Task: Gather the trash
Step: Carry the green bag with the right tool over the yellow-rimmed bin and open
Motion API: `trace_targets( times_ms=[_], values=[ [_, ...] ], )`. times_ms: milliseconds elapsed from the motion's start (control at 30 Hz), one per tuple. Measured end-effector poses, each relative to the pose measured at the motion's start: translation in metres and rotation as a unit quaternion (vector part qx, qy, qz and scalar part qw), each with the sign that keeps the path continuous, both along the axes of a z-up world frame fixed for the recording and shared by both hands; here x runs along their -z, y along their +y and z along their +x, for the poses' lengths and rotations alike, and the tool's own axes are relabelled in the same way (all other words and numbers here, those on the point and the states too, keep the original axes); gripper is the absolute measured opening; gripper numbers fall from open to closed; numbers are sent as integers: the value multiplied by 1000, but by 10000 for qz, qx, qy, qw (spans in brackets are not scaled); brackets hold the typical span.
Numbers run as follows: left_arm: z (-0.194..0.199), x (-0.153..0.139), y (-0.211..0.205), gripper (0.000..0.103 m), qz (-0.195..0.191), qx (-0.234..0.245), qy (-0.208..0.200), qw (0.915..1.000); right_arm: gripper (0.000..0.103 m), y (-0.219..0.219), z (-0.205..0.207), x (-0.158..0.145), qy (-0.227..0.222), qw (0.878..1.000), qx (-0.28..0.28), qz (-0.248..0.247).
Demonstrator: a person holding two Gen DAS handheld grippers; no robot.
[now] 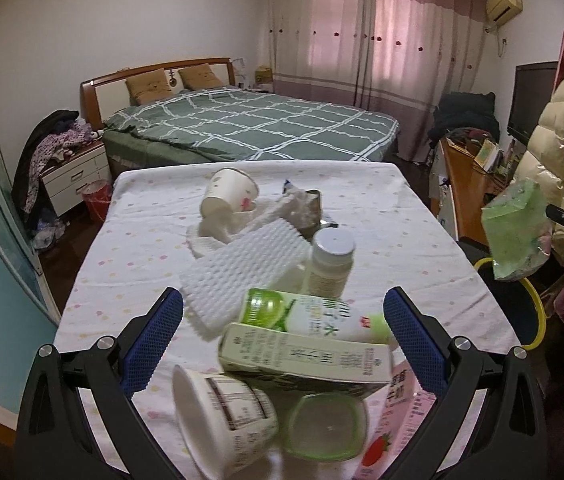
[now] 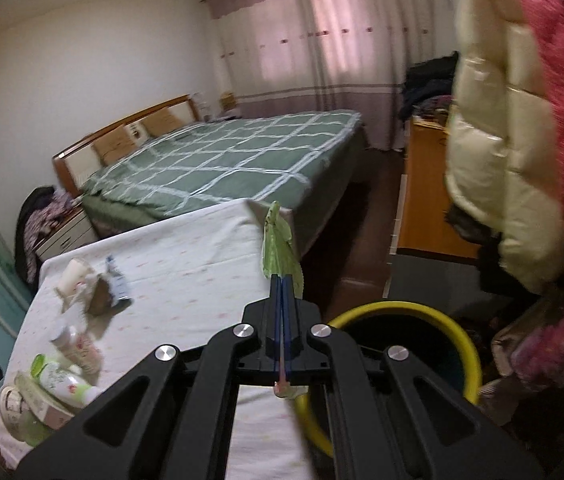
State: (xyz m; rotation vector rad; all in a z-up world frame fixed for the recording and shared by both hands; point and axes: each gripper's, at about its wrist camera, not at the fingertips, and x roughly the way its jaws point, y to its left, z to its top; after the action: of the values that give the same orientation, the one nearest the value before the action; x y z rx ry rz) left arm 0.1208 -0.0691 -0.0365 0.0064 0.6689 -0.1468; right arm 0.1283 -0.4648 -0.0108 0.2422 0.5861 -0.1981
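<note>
My left gripper point(image 1: 282, 312) is open and empty, its blue pads on either side of a pile of trash on the table: a green-capped bottle point(image 1: 313, 316), a flat carton point(image 1: 305, 356), a white paper cup point(image 1: 222, 416), a green lid point(image 1: 325, 426) and a pink strawberry carton point(image 1: 393, 428). Farther back lie a white spiky foam sheet point(image 1: 242, 276), a white jar point(image 1: 329, 264) and a tipped paper cup point(image 1: 230, 192). My right gripper point(image 2: 282, 280) is shut on a green plastic wrapper point(image 2: 278, 248), held above the table's right edge near the yellow-rimmed bin point(image 2: 401, 360); the wrapper also shows in the left wrist view point(image 1: 517, 232).
The table has a white dotted cloth point(image 1: 142, 248). A bed with a green checked cover point(image 1: 250, 124) stands behind it. A wooden desk point(image 2: 429, 208) and hanging padded jackets point(image 2: 505, 140) are at the right. A nightstand point(image 1: 74, 176) with clothes is at the left.
</note>
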Motion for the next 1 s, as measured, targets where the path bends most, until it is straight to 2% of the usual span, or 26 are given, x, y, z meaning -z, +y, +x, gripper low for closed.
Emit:
trace_targets(
  times_ms=[67,200,367,433,533,700,867,1000],
  values=[
    [-1,1,-5,99,27,52,21,10000,1,-15,-3,6,86,9998,174,-23],
    [-3,4,-11,99,98,99,87,9999,1,-39,4,37,516,9975,474,-66],
    [-5,10,-10,99,155,46,178,9997,2,-47,15,81,1039,9922,687,33],
    [-8,13,-6,99,188,22,234,9995,6,-50,15,92,1156,9905,737,84],
    [-14,18,-3,99,219,0,305,9993,15,-49,14,97,1150,9904,760,113],
    [-20,33,2,99,216,-24,514,9984,17,-41,9,96,1080,9919,661,118],
    [-33,36,-1,98,415,173,415,9981,19,-37,4,95,1037,9926,600,180],
    [-43,33,-4,92,456,385,356,9976,20,-37,1,96,1032,9926,593,230]
  ],
)
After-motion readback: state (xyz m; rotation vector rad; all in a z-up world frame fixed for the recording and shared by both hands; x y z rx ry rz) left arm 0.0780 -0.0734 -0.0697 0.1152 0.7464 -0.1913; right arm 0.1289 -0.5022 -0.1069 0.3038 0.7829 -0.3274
